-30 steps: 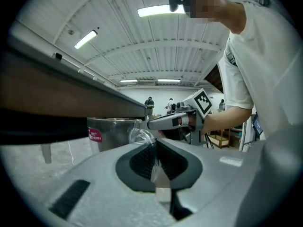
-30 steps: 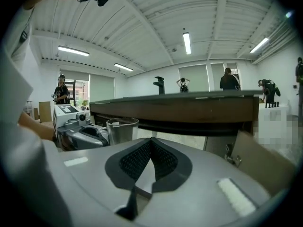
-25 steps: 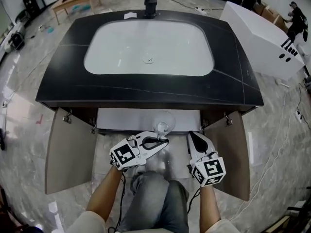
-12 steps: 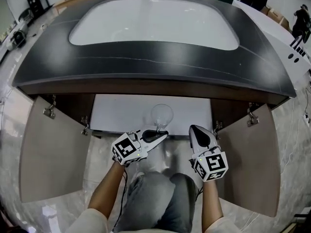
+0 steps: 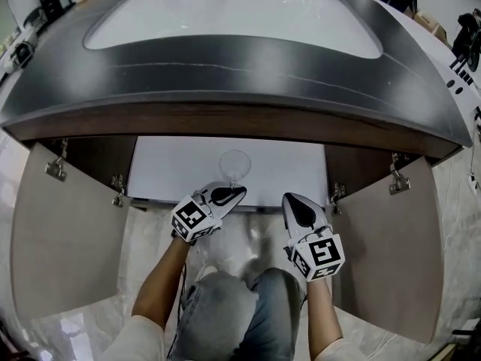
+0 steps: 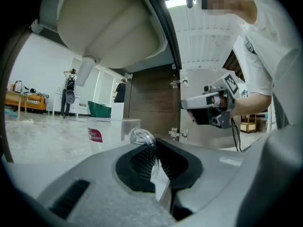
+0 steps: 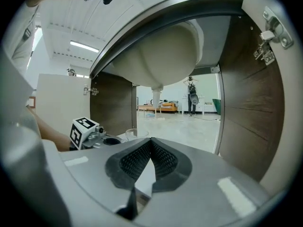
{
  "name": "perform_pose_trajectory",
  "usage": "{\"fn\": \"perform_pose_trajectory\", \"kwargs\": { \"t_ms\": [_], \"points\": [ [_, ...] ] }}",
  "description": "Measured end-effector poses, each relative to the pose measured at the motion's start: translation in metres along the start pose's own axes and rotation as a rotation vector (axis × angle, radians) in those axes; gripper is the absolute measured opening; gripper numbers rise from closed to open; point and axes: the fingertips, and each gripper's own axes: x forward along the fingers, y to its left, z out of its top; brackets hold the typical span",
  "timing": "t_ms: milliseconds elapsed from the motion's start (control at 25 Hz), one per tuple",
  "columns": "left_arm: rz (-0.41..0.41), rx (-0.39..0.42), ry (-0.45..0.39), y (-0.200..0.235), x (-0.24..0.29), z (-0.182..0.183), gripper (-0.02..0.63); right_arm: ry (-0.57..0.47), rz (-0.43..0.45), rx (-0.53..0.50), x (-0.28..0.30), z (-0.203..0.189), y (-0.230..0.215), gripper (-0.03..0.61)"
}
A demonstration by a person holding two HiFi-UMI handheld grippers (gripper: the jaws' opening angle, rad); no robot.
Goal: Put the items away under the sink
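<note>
Left gripper (image 5: 239,192) lowered, near level, fingers (image 6: 142,162) pinching wine glass (image 5: 234,164)

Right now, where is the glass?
Head view, centre-left: the glass is clamped in the left gripper, over the white cabinet floor between the open doors, under the sink.

White-grey left claw (image 5: 240,191) and right claw (image 5: 290,200) — marker cubes (image 5: 192,218), jeans (image 5: 225,307), seemingly pale sleeves (image 5: 139,338).

The sink basin (image 5: 225,13) sits in the countertop (image 5: 225,74), directly above the open cabinet, whose left door (image 5: 60,232) and right door (image 5: 391,254) stand swung out to either side. The glass (image 5: 234,164) is over the front of the cabinet floor (image 5: 173,171), at the tips of the left gripper (image 5: 225,195). The right gripper (image 5: 295,209) is just to the right, apart from both.
</note>
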Motion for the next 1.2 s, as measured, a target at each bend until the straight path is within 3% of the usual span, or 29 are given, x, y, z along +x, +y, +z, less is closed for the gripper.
{"fn": "perform_pose_trajectory", "kwargs": {
  "t_ms": [480, 1200],
  "points": [
    [0.015, -0.092, 0.05, 0.013, 0.021, -0.048, 0.009, 0.031, 0.066, -0.009, 0.0, -0.023, 0.007, 0.006],
    [-0.019, -0.109, 0.061, -0.007, 0.029, -0.07, 0.006, 0.032, 0.029, -0.006, -0.02, -0.03, -0.002, 0.006]
  ]
}}
